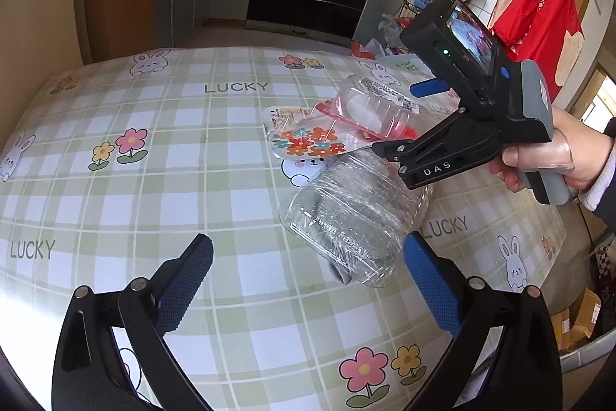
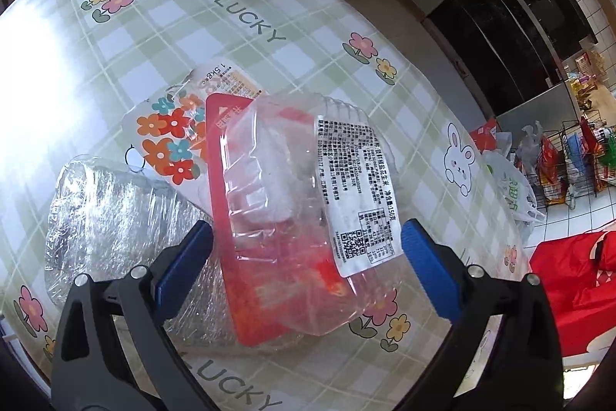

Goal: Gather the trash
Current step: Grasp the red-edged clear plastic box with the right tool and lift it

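Right gripper [image 2: 308,253] jaws spread around clear red-edged tray [image 2: 292,187], not clamped. Left gripper [image 1: 308,280] released, empty; film-wrapped container [image 1: 354,218] at its 1 o'clock on table [image 1: 154,160].

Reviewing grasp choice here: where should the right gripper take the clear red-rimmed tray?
Across the clear red-rimmed tray at its near end, coming from the side where the right gripper already straddles it: its stiff walls fit between the open fingers, and it lies atop the wrapped container.
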A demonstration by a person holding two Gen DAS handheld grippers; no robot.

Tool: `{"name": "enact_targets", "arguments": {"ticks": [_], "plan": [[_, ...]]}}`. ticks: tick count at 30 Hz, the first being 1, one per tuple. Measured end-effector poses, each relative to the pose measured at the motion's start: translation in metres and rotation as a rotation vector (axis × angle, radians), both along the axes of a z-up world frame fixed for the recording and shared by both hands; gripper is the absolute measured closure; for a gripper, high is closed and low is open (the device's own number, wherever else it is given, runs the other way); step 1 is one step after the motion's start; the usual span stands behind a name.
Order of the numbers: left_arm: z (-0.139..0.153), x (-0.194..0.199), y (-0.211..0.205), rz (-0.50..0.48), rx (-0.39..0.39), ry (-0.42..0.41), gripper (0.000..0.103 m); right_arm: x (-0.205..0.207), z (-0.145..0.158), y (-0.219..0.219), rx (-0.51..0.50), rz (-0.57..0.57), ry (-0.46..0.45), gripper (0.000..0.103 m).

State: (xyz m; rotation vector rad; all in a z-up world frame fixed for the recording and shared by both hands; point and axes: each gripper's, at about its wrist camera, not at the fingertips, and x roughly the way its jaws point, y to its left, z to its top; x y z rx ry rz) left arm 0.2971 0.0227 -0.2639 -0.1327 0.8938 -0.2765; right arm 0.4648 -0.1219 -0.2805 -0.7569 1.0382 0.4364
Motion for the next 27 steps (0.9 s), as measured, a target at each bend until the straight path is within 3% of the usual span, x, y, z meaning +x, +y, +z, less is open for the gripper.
{"name": "enact_targets", "arguments": {"ticks": [10,15,22,24,27], "plan": [[0.0,-0.002,0.0,-0.001,0.003,0.001,0.006,0.005,0.001,-0.007,0.073,-0.056,0.06,0.022],[0.0,-0.003,-0.002,-0.012,0.022,-0.006,0.006,-0.003,0.02,-0.017,0.131,-0.058,0.048,0.043],[0.004,-0.003,-0.012,-0.045,0.051,-0.016,0.006,-0.009,0.054,-0.067,0.312,-0.172,0.07,0.052],[0.004,-0.004,-0.015,-0.053,0.057,-0.016,0.006,-0.012,0.062,-0.083,0.371,-0.205,0.07,0.058],[0.004,-0.004,-0.021,-0.073,0.077,-0.016,0.006,-0.018,0.068,-0.11,0.473,-0.271,0.108,0.058]]}}
